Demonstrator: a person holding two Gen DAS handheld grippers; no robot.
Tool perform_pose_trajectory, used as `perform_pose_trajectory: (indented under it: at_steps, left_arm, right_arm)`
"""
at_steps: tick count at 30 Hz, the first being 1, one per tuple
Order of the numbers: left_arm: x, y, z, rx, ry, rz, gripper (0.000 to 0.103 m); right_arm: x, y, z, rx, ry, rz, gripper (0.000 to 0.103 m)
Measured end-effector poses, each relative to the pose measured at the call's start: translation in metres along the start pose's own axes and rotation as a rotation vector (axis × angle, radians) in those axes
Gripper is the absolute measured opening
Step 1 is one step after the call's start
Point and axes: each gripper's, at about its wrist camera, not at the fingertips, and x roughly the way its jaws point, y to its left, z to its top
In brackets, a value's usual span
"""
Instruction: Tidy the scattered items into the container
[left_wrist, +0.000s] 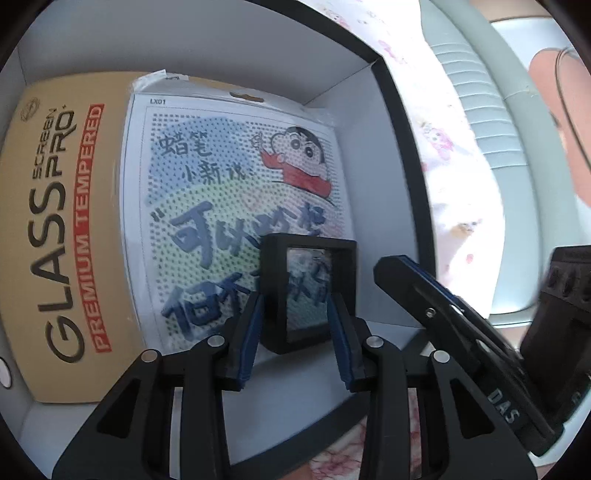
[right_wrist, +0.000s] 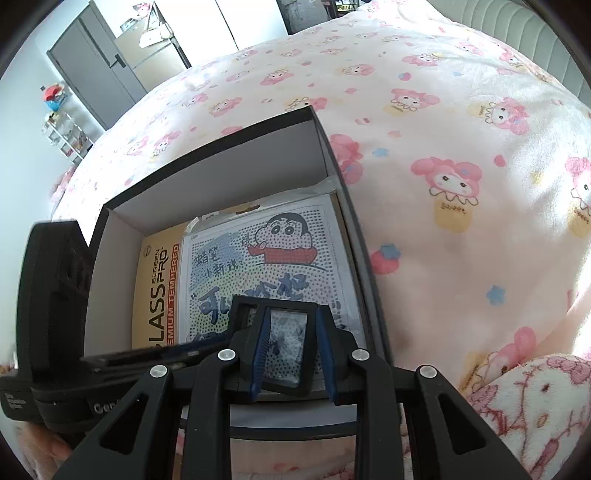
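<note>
A black-walled box (right_wrist: 325, 147) with a white inside sits on a bed covered by a pale pink blanket (right_wrist: 443, 129) printed with pink cartoon characters and small blue flowers. Flat on the box floor lie a tan screen-protector package (left_wrist: 55, 229) on the left, lettered "GLASS SCREEN PRO PREMIUM TEMPERED", and, overlapping its right edge, a dotted cartoon sheet (left_wrist: 229, 184) in a clear sleeve, showing a boy in a red top and Chinese writing.

Over the near part of the box a small black square frame (left_wrist: 299, 291) with a clear centre is held above the cartoon sheet. The left gripper (left_wrist: 295, 332) has its blue-padded fingers (left_wrist: 251, 343) set narrow against the frame's two sides. In the right wrist view the right gripper (right_wrist: 291, 354) also has its narrow-set fingers (right_wrist: 260, 350) on either side of the same frame; whether those pads press on it I cannot tell. Each gripper's black body shows at the edge of the other's view.

At the far left of the room are a grey door (right_wrist: 99, 74), a white rack (right_wrist: 66, 133) with small coloured things on it, and a pale wall. At the far right, a ribbed, light grey-green padded headboard (right_wrist: 524, 37) runs along the bed's edge. A fuzzy patterned sleeve (right_wrist: 535, 413) shows at the near right.
</note>
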Motion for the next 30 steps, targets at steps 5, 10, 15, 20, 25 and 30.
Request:
perform_pose_trajectory:
  at_steps: [5, 10, 15, 20, 25, 30]
  left_arm:
    - [-0.024, 0.003, -0.003, -0.007, -0.117, 0.175, 0.028]
    - [-0.011, -0.008, -0.01, 0.025, -0.063, 0.22, 0.019]
    - [0.0, -0.018, -0.021, 0.053, -0.015, 0.156, 0.017]
    - [-0.033, 0.009, -0.022, 0.012, -0.044, 0.113, 0.017]
    - [-0.08, 0.036, -0.039, -0.03, -0.119, 0.118, 0.02]
    - [-0.117, 0.073, -0.043, -0.05, -0.14, 0.15, 0.021]
  right_arm:
    - [-0.007, -0.001, 0.002, -0.006, -0.023, 0.011, 0.022]
    - [-0.014, -0.003, 0.006, -0.043, -0.049, -0.027, 0.022]
    - [-0.018, -0.015, 0.009, -0.015, -0.048, -0.012, 0.022]
    - [-0.018, -0.015, 0.009, -0.017, -0.027, 0.036, 0.022]
    - [-0.003, 0.006, 0.004, -0.09, 0.047, 0.135, 0.022]
    - [0.021, 0.027, -0.002, -0.138, 0.127, 0.103, 0.022]
